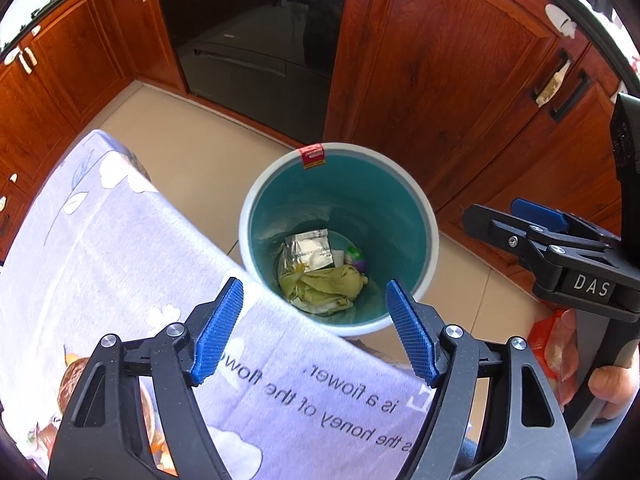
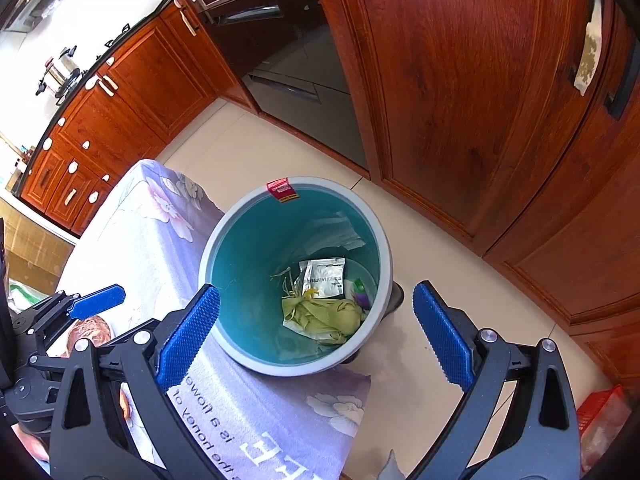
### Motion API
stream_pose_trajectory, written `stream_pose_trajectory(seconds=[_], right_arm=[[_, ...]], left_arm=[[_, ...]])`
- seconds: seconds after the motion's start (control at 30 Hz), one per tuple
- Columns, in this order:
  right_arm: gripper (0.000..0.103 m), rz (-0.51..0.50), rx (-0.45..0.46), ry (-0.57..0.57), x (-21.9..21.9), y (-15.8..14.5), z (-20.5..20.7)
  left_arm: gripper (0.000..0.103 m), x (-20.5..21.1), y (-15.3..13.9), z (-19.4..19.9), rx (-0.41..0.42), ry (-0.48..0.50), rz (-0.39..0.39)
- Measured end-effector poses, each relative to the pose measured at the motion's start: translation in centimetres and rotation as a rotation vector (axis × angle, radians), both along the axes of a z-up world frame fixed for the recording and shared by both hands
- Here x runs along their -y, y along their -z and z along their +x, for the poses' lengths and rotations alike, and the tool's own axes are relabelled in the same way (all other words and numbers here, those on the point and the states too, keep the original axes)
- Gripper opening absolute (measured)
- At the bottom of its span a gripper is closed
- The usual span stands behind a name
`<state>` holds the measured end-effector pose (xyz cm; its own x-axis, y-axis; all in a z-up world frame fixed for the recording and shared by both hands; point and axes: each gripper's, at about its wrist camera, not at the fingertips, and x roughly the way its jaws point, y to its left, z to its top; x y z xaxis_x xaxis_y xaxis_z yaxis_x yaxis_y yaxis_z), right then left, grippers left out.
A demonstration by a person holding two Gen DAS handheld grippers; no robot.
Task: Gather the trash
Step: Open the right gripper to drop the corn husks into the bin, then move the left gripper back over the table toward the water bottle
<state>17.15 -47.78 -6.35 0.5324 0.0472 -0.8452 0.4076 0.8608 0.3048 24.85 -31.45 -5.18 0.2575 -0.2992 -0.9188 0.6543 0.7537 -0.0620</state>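
A teal bin with a pale rim (image 1: 256,196) (image 2: 208,248) stands on the floor beside the table. Inside lie a silver foil packet (image 1: 310,249) (image 2: 325,276), crumpled yellow-green waste (image 1: 324,286) (image 2: 320,316) and a small green and purple scrap (image 1: 356,258) (image 2: 360,292). My left gripper (image 1: 314,330) is open and empty above the table edge, just short of the bin. My right gripper (image 2: 316,334) is open and empty above the bin's near rim. The right gripper also shows at the right of the left wrist view (image 1: 520,220); the left gripper shows in the right wrist view (image 2: 96,300).
A table with a lilac flowered cloth (image 1: 120,248) (image 2: 152,216) lies left of the bin, with a brown dish (image 2: 92,330) on it. Wooden cabinets (image 1: 440,60) and a dark oven (image 1: 248,32) stand behind. A red mesh bag (image 1: 548,344) (image 2: 600,416) lies at the lower right.
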Motion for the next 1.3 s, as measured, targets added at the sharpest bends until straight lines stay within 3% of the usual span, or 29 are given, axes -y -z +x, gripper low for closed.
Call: stream_pose_trajectory(seconds=[0.37, 0.63, 1.0, 1.3], right_arm=[[0.093, -0.031, 0.050, -0.090, -5.0, -3.1, -1.9], [0.093, -0.071, 0.058, -0.187, -10.5, -5.0, -3.4], [0.093, -0.118, 0.003, -0.358, -18.6, -4.8, -5.6], [0.093, -0.101, -0.056, -0.434, -23.0, -2.7, -6.8]], left_arm=[[0.082, -5.9, -3.7, -3.3, 0.083, -0.035, -0.032], [0.088, -12.7, -5.4, -6.2, 0.124, -0.099, -0.064], [0.095, -22.8, -4.2, -9.8, 0.114, -0.211, -0.093], [0.096, -26.8, -1.1, -14.5, 0.092, -0.133, -0.032]])
